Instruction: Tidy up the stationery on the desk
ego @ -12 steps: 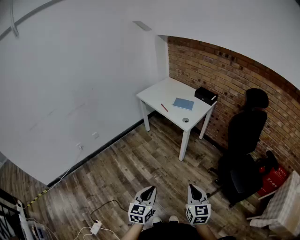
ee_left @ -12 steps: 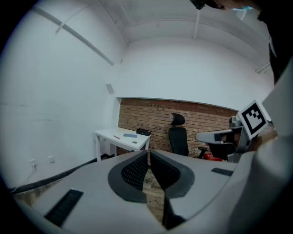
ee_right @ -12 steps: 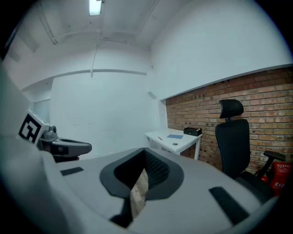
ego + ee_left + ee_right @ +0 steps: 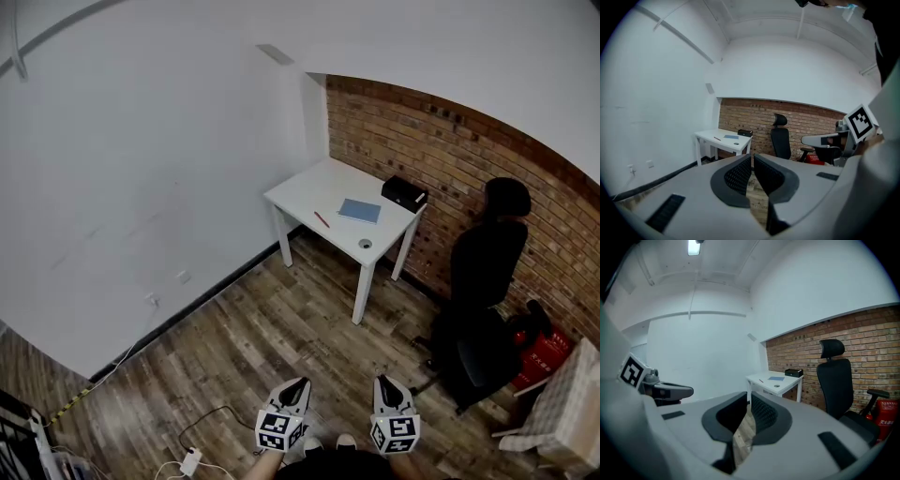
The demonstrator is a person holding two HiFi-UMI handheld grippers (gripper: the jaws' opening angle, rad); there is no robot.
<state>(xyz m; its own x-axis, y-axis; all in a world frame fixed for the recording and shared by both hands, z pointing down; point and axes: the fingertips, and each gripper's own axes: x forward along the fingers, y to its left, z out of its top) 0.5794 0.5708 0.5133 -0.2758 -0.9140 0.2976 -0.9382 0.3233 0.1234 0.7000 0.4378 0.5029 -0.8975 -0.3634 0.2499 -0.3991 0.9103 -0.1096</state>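
Pen (image 4: 322, 219), notebook (image 4: 360, 210) tiny on distant desk (image 4: 305, 192); left claw (image 4: 298, 385), right claw (image 4: 387, 383) together, empty.

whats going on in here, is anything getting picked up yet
A person stands on the wooden floor, well short of the white desk, holding a left gripper and a right gripper out in front, both shut and empty. Nothing is being handled yet: a red pen, a blue notebook, a black box and a small round item lie on the desk.
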